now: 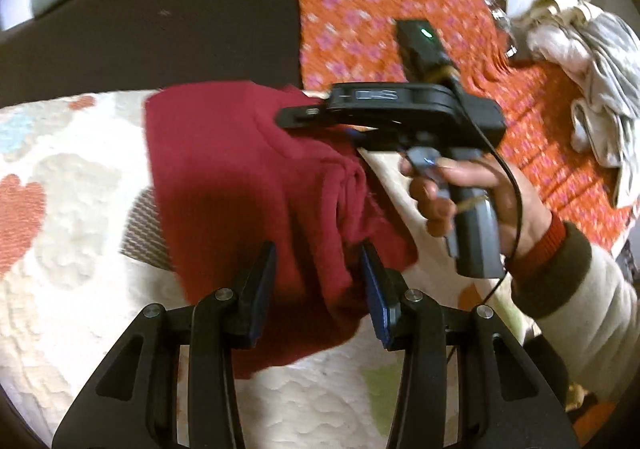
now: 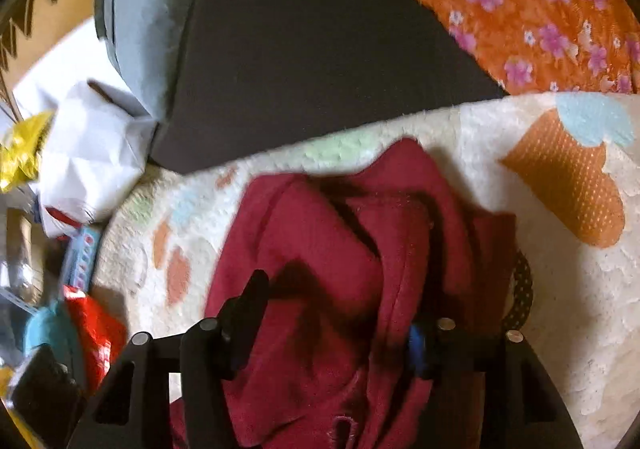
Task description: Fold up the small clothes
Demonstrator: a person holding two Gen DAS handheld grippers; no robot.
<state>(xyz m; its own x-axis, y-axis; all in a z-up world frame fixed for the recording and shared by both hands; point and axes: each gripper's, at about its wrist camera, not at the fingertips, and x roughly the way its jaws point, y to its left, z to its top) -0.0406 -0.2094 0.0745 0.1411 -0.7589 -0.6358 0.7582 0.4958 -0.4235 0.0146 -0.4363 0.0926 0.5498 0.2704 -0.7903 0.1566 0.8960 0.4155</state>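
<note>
A dark red garment lies bunched on a cream patterned blanket. My left gripper is open, its two fingers straddling the garment's near edge just above the cloth. In the left wrist view the right gripper's black body reaches over the garment's far right side, and its fingertips are hidden behind that body. In the right wrist view the right gripper is open, with the red garment heaped between and under its fingers; the right finger is partly buried in cloth.
An orange flowered cloth and a dark cushion lie behind the blanket. A pile of grey-white clothes sits at the far right. A white bag and red and yellow packets lie off the blanket's left edge.
</note>
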